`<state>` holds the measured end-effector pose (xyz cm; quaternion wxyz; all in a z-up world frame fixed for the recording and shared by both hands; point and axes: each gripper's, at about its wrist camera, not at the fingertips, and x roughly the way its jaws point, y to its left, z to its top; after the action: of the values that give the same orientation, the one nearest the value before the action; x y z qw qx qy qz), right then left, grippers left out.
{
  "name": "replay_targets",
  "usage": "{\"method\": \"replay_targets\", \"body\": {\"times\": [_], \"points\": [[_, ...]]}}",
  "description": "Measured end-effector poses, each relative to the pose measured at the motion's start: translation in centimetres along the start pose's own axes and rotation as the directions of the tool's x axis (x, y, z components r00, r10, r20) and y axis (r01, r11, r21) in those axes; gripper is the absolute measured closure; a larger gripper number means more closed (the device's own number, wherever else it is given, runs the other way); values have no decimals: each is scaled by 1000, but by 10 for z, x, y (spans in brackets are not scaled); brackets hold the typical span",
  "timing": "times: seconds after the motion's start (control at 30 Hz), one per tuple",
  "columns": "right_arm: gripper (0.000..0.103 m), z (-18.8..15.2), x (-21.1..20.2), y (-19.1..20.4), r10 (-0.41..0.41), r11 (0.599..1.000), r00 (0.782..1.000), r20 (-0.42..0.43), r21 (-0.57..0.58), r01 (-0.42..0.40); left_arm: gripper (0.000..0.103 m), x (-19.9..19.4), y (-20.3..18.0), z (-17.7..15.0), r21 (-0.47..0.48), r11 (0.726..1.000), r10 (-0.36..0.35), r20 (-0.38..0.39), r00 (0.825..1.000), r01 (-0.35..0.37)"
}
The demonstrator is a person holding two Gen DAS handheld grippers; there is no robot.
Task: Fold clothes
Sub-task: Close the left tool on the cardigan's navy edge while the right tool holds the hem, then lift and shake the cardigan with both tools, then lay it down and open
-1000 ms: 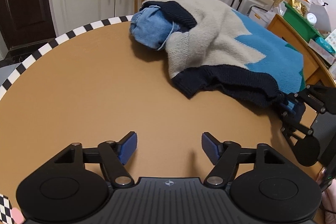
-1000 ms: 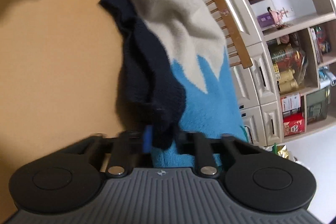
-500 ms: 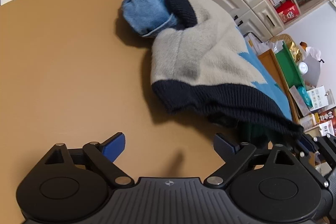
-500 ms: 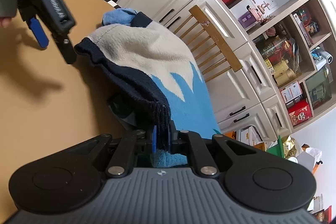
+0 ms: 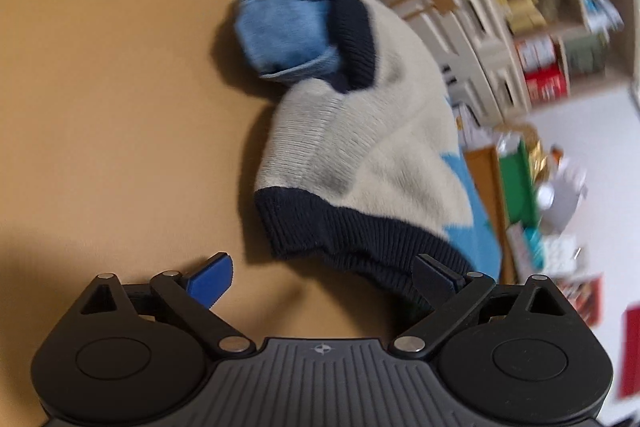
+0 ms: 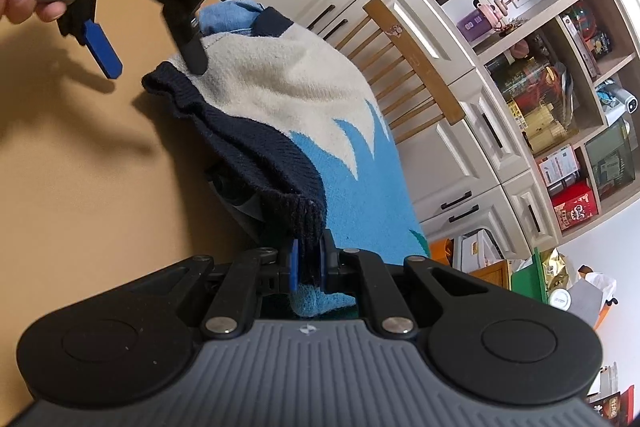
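Bare table (image 5: 120, 107) lies open left of the sweater (image 5: 360, 131); chair (image 6: 416, 63) crowds behind.

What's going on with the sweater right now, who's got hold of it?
The right gripper is shut on the dark ribbed hem of the sweater, holding that corner up off the brown table. The left gripper is open, its fingers either side of the hem's other end, with nothing clamped yet. A blue garment lies bunched at the sweater's collar end. No fold is made yet.
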<state>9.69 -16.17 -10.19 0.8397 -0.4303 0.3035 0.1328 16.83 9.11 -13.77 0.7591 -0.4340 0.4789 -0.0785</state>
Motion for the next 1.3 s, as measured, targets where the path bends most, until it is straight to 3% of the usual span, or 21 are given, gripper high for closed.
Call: {"method": "replay_targets", "body": {"times": [0.1, 0.17, 0.27, 0.33, 0.37, 0.4, 0.47, 0.73, 0.87, 1.03, 1.13, 1.3], "points": [[94, 0, 0, 0, 4, 1000, 1000, -4, 1, -4, 8, 7, 14, 11, -138, 990, -42, -13, 999, 40], [94, 1, 0, -1, 6, 1000, 1000, -5, 4, -6, 11, 13, 19, 15, -183, 981, -67, -6, 998, 65], [94, 1, 0, -1, 9, 1000, 1000, -9, 3, -9, 21, 22, 20, 19, -219, 971, -97, 11, 995, 97], [94, 1, 1, 0, 12, 1000, 1000, -12, 1, -12, 33, 29, 19, 21, -228, 967, -111, 20, 994, 113], [94, 1, 1, 0, 13, 1000, 1000, -13, 0, -13, 42, 33, 18, 22, -225, 968, -108, 19, 994, 110], [94, 1, 2, 0, 14, 1000, 1000, -14, 1, -14, 63, 37, 18, 22, -220, 970, -102, 13, 995, 103], [94, 2, 3, 1, 15, 1000, 1000, -14, 9, -15, 96, 41, 17, 21, -197, 975, -97, 14, 995, 98], [94, 10, -21, -13, -27, 997, 999, 38, 71, 24, 97, -12, -11, 12, -47, 983, -168, 187, 968, 179], [94, 27, -47, -36, -64, 993, 996, 65, 100, 58, 97, -65, -57, 22, 71, 977, -214, 245, 946, 203], [94, 46, -96, -66, -80, 989, 988, 135, 136, 62, 97, -141, -117, 16, 193, 965, -231, 323, 918, 175], [94, 51, -136, -77, -77, 988, 980, 184, 146, 50, 97, -191, -141, -3, 229, 957, -255, 361, 897, 179], [94, 46, -218, -71, -28, 993, 962, 270, 117, -4, 97, -283, -153, -67, 283, 943, -286, 417, 863, 176]]}}
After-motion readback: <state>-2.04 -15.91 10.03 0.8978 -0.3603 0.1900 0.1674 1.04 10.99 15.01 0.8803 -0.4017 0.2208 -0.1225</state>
